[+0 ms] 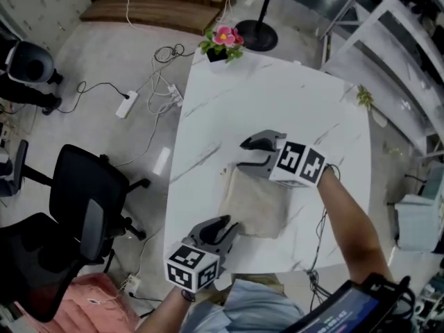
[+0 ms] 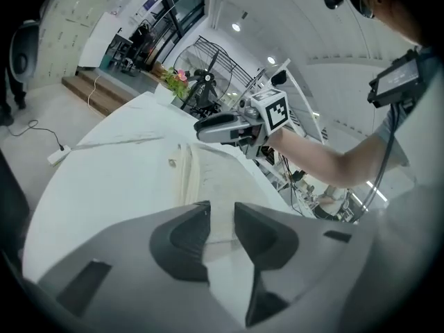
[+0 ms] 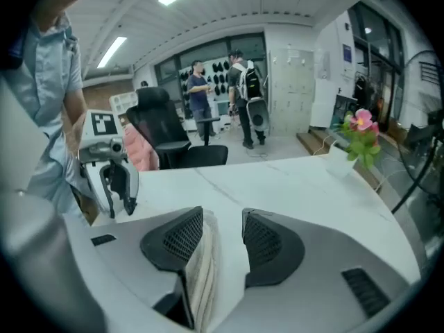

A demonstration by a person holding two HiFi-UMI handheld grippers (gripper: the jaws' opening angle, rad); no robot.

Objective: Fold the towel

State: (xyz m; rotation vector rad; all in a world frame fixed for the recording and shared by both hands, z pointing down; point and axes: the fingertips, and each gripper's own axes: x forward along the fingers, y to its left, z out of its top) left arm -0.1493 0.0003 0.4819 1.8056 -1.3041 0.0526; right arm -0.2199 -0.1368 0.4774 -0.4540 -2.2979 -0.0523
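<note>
**Folded towel on the counter, a gripper at each end**

The towel (image 1: 255,203) lies flat on the near half of the white counter (image 1: 277,103), folded into a beige rectangle with its layered edges showing on the left side.

The left gripper (image 1: 220,229) sits at the towel's near left corner, pointing away from the person and angled down. Its fingers (image 2: 184,238) stand a narrow way apart. Through the gap its own view shows the towel's near edge and bare counter, with nothing pinched between the pads.

The right gripper (image 1: 251,155) is at the towel's far edge and points left across it. Its fingers (image 3: 267,245) are spread wide. In its own view a stacked edge of towel stands in the gap, leaning against one finger and clear of the other, so the cloth is not clamped.

At the counter's far edge stands a small pot of pink flowers (image 1: 223,44). On the floor to the left are a black office chair (image 1: 87,200), a power strip (image 1: 126,105) with loose cables, and farther off the round base of a stand (image 1: 255,35). Two people (image 3: 222,92) stand well back in the room.
</note>
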